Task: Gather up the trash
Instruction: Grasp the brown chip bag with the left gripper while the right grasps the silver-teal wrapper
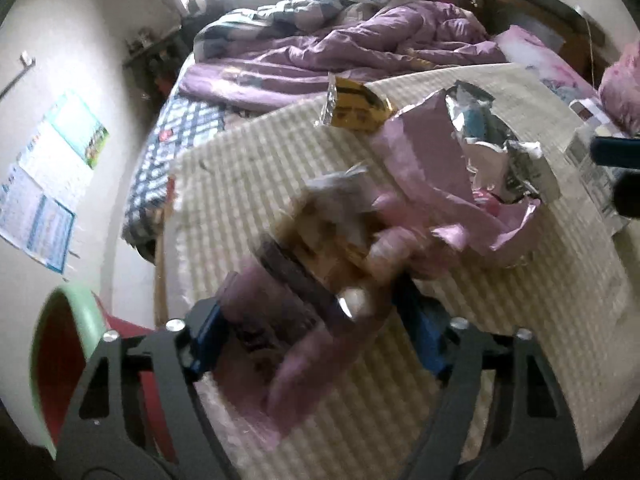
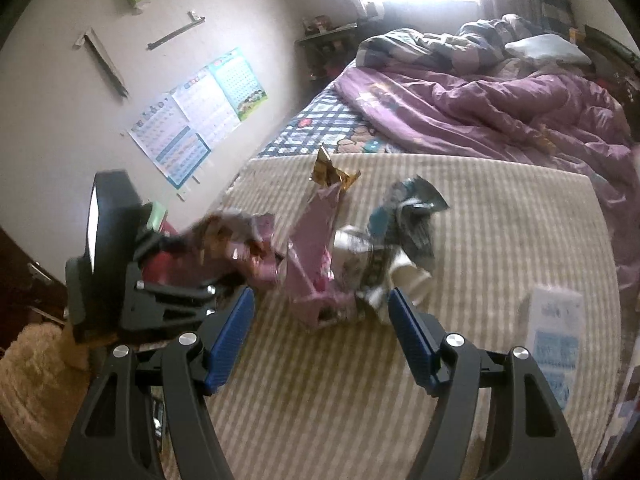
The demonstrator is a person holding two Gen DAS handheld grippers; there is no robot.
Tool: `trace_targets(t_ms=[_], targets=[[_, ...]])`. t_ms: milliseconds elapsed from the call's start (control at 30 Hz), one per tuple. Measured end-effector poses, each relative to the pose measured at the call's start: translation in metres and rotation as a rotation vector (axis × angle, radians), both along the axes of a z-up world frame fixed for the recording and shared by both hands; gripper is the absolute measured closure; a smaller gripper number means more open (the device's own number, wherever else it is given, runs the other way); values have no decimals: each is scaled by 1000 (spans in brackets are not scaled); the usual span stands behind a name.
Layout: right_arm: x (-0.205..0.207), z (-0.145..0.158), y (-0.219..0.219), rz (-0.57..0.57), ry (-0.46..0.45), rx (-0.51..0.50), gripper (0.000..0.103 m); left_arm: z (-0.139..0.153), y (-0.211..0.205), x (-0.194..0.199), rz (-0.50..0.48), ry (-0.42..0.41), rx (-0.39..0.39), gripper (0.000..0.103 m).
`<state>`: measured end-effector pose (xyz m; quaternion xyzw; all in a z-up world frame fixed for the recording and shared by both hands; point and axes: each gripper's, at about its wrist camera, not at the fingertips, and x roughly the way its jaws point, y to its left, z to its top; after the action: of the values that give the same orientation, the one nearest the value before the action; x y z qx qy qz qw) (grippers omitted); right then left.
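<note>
Left gripper is clenched on a crumpled pink-and-brown snack wrapper; motion blur hides the exact grip, but the wrapper appears pinched between the blue pads and lifted clear of the striped bed mat. In the right wrist view this same wrapper hangs from the left unit at the left edge of the mat.

Right gripper is released: its jaws stand wide apart and hold nothing, aimed at the pile ahead.

Status of the task, as you can judge it from these views:

1. One wrapper is in hand. It is not yet deposited.
2. A green-rimmed bin with a red interior sits beside the bed, low and to the left of the left gripper. This is the probable destination.
3. Still on the mat: a pink wrapper, a silver-and-teal foil bag touching it, and a gold wrapper just behind them.
4. A white-and-blue printed packet lies apart at the right of the mat; you cannot tell whether it counts as trash.

Collection is at an early stage. Most items remain on the mat, near the purple duvet.
</note>
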<state>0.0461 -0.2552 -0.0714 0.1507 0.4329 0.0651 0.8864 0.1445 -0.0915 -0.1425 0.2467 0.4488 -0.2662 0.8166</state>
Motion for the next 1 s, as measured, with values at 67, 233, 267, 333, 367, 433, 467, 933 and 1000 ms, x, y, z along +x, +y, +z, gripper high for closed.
trace_targets(t_ms=[67,233,267,333,367,433,467,933,1000], targets=[[9,-3,-7,-26,-1,25,35,-4,1,-2,14,-15,1,40],[40,-19,-37,-163,61,69,35,4,9,-14,68,-23,-60,50],[46,-24,-41,-179,81,79,35,6,10,-16,88,-14,-86,51],[56,-36,-48,-200,120,109,35,12,18,-21,143,2,-147,55],[60,-41,-49,-205,138,110,35,15,21,-25,168,6,-177,55],[66,-51,-50,-207,172,103,35,22,23,-34,196,3,-217,55],[67,-56,-51,-208,185,105,34,27,24,-40,204,-7,-230,55],[48,-39,-39,-163,107,73,96,64,53,-76,327,-29,-360,55],[44,-34,-43,-201,90,86,83,64,57,-78,340,-28,-365,55]])
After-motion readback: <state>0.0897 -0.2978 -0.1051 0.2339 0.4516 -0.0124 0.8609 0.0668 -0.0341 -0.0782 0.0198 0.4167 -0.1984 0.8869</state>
